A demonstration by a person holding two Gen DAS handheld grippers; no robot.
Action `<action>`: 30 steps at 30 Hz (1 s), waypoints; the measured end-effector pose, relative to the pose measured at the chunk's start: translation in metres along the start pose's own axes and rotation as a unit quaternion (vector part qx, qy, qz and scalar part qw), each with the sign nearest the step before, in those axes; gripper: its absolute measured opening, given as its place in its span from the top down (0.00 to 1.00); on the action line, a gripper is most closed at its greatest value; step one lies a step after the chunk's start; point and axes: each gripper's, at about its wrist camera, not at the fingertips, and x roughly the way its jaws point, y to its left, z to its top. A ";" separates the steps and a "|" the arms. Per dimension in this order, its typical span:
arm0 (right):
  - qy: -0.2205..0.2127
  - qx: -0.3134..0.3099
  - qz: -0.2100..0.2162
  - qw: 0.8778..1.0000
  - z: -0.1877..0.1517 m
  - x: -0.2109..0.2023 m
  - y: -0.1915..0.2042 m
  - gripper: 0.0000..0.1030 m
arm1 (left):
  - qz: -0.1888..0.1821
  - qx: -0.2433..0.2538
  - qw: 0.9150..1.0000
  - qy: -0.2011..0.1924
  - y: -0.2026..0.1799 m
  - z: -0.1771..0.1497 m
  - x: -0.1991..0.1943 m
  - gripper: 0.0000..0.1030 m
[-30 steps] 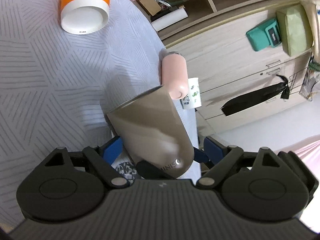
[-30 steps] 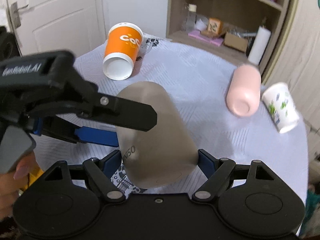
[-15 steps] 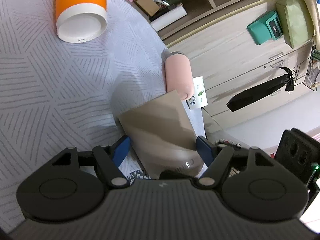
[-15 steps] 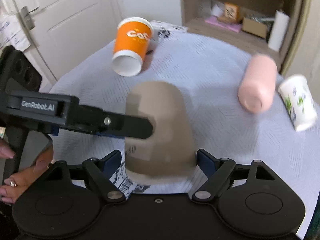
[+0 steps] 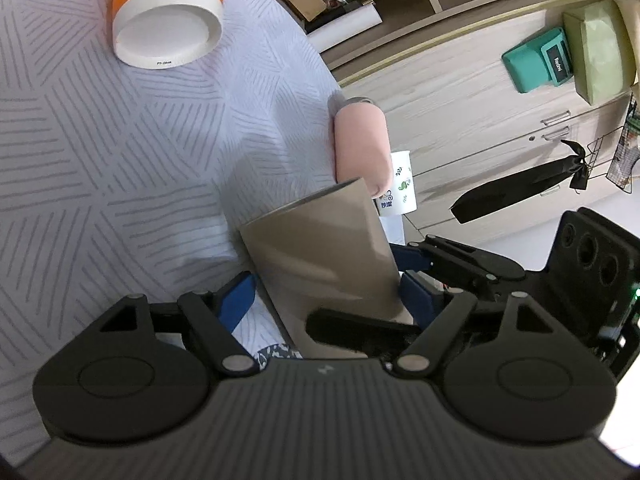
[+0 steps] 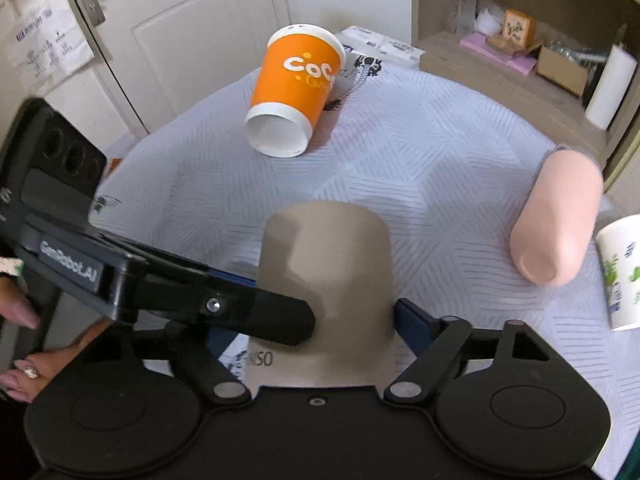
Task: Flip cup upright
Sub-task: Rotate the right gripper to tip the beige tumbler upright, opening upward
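Observation:
A taupe tumbler (image 6: pixel 326 264) is held above the round table, its closed base pointing away from the right wrist camera. It also shows in the left wrist view (image 5: pixel 320 264), where its rim points toward the table. My right gripper (image 6: pixel 320 312) is shut on the tumbler's sides. My left gripper (image 5: pixel 326 296) spans the tumbler from the other side, its blue fingers (image 5: pixel 238 300) close to the wall; touch is unclear. The left gripper's black finger (image 6: pixel 224 308) crosses in front of the tumbler.
An orange paper cup (image 6: pixel 296 88) lies on its side at the table's far part. A pink bottle (image 6: pixel 560 216) lies at the right, next to a white printed cup (image 6: pixel 620 272) at the table edge. Shelves (image 6: pixel 520 20) and a door (image 6: pixel 180 32) stand behind.
The tumbler has turned from tilted to end-on before the right wrist camera. The left gripper has swung around it, and its fingers now sit wider beside the tumbler.

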 end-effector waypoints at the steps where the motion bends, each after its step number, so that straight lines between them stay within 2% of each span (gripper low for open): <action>1: 0.000 0.001 -0.003 1.000 0.000 0.000 0.001 0.21 | 0.000 0.001 1.000 -0.001 0.000 -0.001 0.000 0.22; 5: -0.014 0.004 -0.010 1.000 -0.005 -0.002 0.003 0.21 | 0.002 0.019 1.000 -0.010 -0.006 -0.004 -0.001 0.24; 10: -0.051 -0.023 -0.040 0.998 -0.024 -0.014 0.014 0.21 | 0.009 0.076 0.997 -0.019 -0.021 -0.011 -0.002 0.24; 16: -0.120 -0.016 -0.053 0.991 -0.052 -0.028 0.014 0.21 | 0.028 0.155 0.987 -0.044 -0.044 -0.027 -0.003 0.24; 22: -0.161 -0.007 -0.079 0.984 -0.071 -0.034 0.016 0.21 | 0.019 0.179 0.982 -0.051 -0.052 -0.035 0.003 0.24; 30: -0.199 -0.018 -0.089 0.976 -0.082 -0.034 0.022 0.21 | 0.051 0.248 0.964 -0.076 -0.070 -0.046 -0.002 0.25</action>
